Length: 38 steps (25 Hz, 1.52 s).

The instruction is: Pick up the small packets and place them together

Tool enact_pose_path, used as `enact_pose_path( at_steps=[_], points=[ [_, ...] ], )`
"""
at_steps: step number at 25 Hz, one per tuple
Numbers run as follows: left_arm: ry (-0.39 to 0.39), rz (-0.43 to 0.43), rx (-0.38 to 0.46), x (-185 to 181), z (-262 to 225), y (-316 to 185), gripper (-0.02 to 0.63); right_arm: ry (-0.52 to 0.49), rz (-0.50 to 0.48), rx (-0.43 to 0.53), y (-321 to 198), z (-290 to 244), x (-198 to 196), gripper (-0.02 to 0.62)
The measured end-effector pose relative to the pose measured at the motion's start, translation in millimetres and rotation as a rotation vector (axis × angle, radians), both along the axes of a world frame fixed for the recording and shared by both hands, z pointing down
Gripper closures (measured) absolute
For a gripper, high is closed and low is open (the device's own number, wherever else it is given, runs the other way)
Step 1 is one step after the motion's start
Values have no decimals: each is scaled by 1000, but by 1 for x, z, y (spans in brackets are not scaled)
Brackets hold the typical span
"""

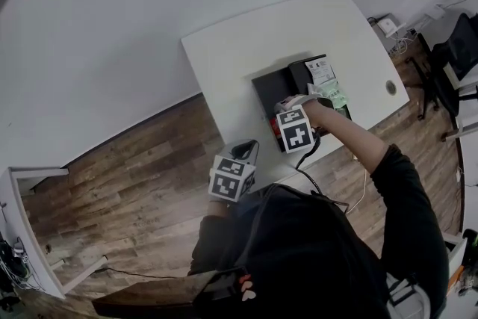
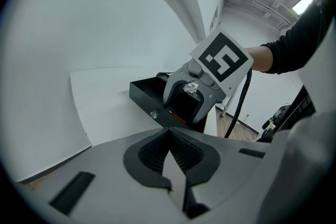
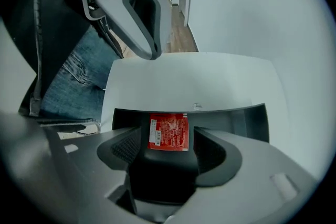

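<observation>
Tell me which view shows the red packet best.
Right gripper view: the red packet lies flat, label visible, in the black tray. The head view and left gripper view catch only a red sliver.

Office-like room: white desk (image 1: 246, 48), wood-plank floor (image 1: 134, 175), black chair (image 1: 452, 60).

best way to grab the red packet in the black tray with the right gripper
Probably straight down from above, pinching the red packet across its two side edges: it lies flat in the black tray, and the right gripper hangs open, one jaw either side of it.
</observation>
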<state>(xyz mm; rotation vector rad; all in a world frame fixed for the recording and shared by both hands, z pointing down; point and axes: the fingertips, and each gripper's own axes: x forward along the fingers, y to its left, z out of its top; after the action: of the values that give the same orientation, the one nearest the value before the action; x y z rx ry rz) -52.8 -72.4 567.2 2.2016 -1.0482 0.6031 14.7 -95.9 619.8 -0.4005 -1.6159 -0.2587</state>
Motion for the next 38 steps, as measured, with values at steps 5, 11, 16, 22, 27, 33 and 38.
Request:
enact_pose_path(
  at_steps=[5, 11, 16, 22, 27, 33, 38],
  points=[
    [-4, -6, -4, -4, 2, 0, 604, 43, -32, 20, 0, 14, 1, 314],
    [3, -7, 4, -5, -2, 0, 604, 60, -24, 27, 0, 24, -1, 314],
    [1, -4, -7, -7, 1, 0, 604, 63, -9, 14, -2, 30, 2, 314],
    [-5, 4, -5, -3, 5, -2, 604, 53, -13, -5, -3, 31, 2, 316],
    [1, 3, -8, 0, 4, -2, 604, 43, -16, -2, -2, 30, 3, 327],
    [11, -1, 10, 2, 1, -5, 604, 67, -41, 13, 3, 29, 4, 368],
    [2, 10, 1, 0, 2, -3, 604, 71, -30, 19, 4, 27, 3, 424]
  ],
)
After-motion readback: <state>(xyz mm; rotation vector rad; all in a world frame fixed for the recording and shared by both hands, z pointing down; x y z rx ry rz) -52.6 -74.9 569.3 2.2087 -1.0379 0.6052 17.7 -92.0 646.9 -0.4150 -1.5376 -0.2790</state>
